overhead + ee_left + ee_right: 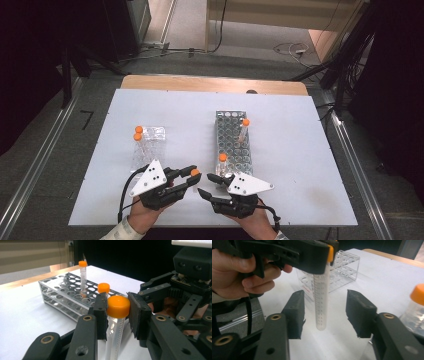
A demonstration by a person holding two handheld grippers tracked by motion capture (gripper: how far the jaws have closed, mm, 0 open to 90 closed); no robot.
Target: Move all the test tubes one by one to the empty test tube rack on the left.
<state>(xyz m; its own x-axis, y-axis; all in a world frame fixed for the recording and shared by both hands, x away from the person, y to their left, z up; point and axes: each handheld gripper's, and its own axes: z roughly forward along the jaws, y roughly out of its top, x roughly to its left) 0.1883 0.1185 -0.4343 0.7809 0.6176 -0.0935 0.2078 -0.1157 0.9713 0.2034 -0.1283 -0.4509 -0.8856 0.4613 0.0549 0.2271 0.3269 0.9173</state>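
My left gripper is shut on the orange cap of a clear graduated tube, which hangs upright above the white table. My right gripper stands open just to its right. In the right gripper view, the tube's lower end hangs between my right gripper's two pads without touching either. Behind them a metal rack holds two orange-capped tubes, one at the far end and one at the near end. A clear plastic rack on the left holds two more capped tubes.
The white sheet covers a wooden table. Cables lie on the floor beyond the far edge. A hand grips the left gripper's handle, close to my right gripper's left jaw.
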